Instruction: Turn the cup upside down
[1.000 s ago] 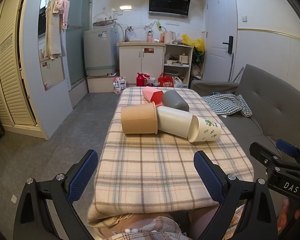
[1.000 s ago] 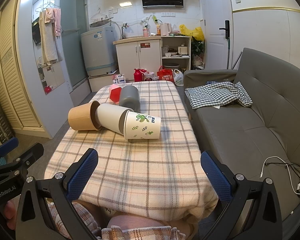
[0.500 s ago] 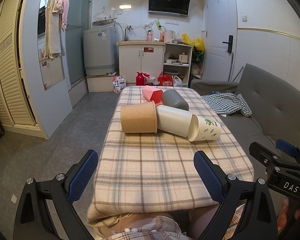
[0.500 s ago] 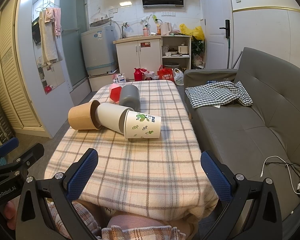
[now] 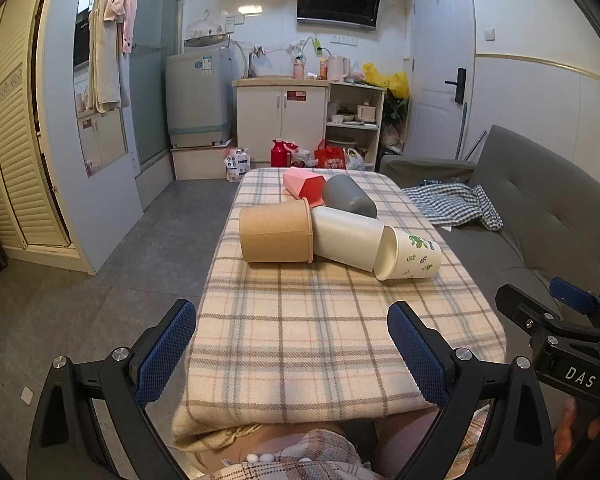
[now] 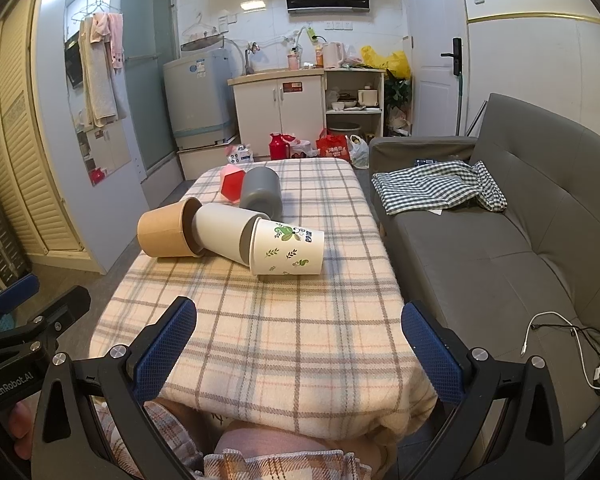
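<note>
On plaid table (image 5: 332, 344): leaf-print cup (image 5: 414, 253) sideways, touching white cup (image 5: 346, 238).

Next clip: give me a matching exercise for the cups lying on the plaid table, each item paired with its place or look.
Items:
1. brown kraft paper cup
2. white paper cup with green leaf print
3. dark grey plastic cup
4. red and pink faceted cup

Descriptions:
A. at the right end of the near row
B. at the far end of the table, angular sides
C. at the left end of the near row
D. behind the near row, smooth and plain

Pairs: 1-C, 2-A, 3-D, 4-B
</note>
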The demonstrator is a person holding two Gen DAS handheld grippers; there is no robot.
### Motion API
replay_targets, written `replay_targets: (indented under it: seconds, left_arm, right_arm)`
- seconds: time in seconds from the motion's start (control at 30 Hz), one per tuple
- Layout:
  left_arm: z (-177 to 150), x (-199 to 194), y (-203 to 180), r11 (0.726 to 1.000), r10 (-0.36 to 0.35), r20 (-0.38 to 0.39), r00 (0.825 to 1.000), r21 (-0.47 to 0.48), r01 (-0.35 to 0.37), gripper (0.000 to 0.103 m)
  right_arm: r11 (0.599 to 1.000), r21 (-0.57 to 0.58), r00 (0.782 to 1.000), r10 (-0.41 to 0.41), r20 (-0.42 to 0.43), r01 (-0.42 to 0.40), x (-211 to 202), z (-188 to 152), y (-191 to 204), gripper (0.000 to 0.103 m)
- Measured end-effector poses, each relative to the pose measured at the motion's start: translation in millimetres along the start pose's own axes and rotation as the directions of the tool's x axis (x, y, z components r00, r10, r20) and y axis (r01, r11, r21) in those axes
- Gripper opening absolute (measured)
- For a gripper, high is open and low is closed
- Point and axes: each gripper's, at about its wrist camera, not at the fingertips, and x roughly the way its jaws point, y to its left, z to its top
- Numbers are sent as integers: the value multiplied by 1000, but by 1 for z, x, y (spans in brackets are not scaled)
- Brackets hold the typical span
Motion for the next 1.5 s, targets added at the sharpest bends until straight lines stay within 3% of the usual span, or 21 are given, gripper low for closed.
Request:
replay_targets:
  seconds: [0.2, 0.33, 0.53, 0.73, 0.97, 1.07, 1.23, 1.33, 1.5]
  left_arm:
    - [4, 1, 2, 1000, -8, -11, 1000, -14, 7, 99]
    - [25, 8, 16, 998, -29, -38, 999, -55, 27, 99]
    - [62, 38, 44, 996, 41, -83, 996, -77, -48, 99]
    - [100, 89, 81, 993, 66, -147, 987, -84, -79, 99]
    - [136, 166, 112, 991, 77, -214, 974, -87, -98, 99]
    - [146, 202, 120, 990, 81, -240, 967, -96, -106, 99]
    - [158, 253, 127, 989, 87, -277, 957, -90, -116, 99]
    - [161, 275, 131, 989, 94, -291, 952, -81, -122, 99]
    - [157, 297, 131, 989, 104, -315, 943, -66, -131, 99]
  right_arm:
    - [999, -34, 1000, -4, -17, 4, -3, 5, 11, 103]
    - [998, -62, 999, 0, -44, -3, 1, 24, 16, 103]
    - [991, -116, 992, 59, -107, -71, 33, 82, 38, 103]
    - [972, -181, 973, 113, -201, -150, 101, 148, 74, 103]
    - [956, -207, 932, 129, -338, -208, 214, 198, 117, 103]
    - [949, -225, 912, 119, -393, -221, 261, 207, 127, 98]
    - [941, -261, 876, 69, -478, -216, 340, 211, 144, 96]
    - [943, -247, 843, 58, -536, -222, 381, 209, 147, 96]
    - [943, -240, 809, 48, -586, -230, 419, 206, 149, 89]
